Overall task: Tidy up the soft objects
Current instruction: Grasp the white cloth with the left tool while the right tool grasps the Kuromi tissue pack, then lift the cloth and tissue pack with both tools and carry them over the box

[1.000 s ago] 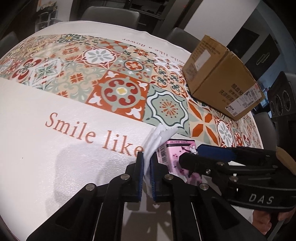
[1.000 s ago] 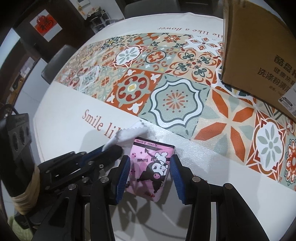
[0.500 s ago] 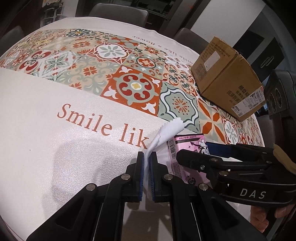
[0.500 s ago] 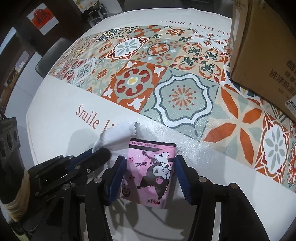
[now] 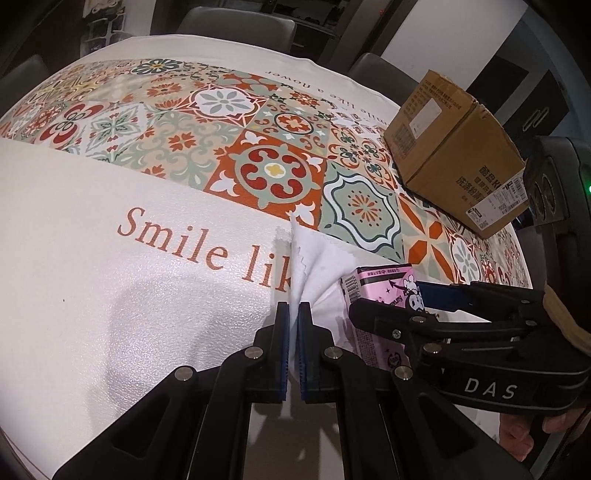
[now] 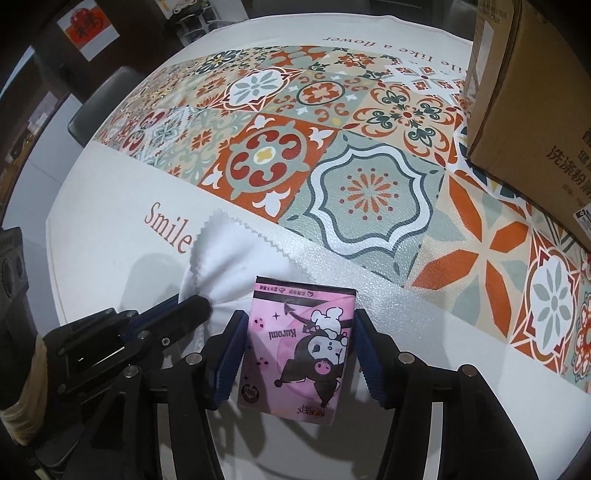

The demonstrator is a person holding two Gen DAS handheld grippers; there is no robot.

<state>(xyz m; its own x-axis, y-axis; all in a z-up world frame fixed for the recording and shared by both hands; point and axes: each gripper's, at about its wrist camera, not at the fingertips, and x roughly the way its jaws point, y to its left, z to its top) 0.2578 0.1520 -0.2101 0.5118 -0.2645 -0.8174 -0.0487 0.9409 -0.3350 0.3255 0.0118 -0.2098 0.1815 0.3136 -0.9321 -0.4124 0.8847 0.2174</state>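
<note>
Two grippers work close together at the near edge of the table. Nearest, in the left wrist view, the left gripper has its blue pads pressed together on a fold of a white cloth with zigzag-cut edges; the cloth rises from between the pads and fans out beyond them, its far tip lying on the patterned tablecloth next to the printed word "Smile". Just right of it, the right gripper stands with its jaws spread, and a pink tissue pack printed with a cartoon figure lies between its fingers. In the right wrist view a thin gap shows between the pack and the left pad; on the right side I cannot tell whether pad and pack touch. The pack's far left corner sits over the cloth's edge. Farther off, across the tiled pattern on the right, a brown cardboard box rests on the table. Beyond the far edge, dark chairs stand.
</note>
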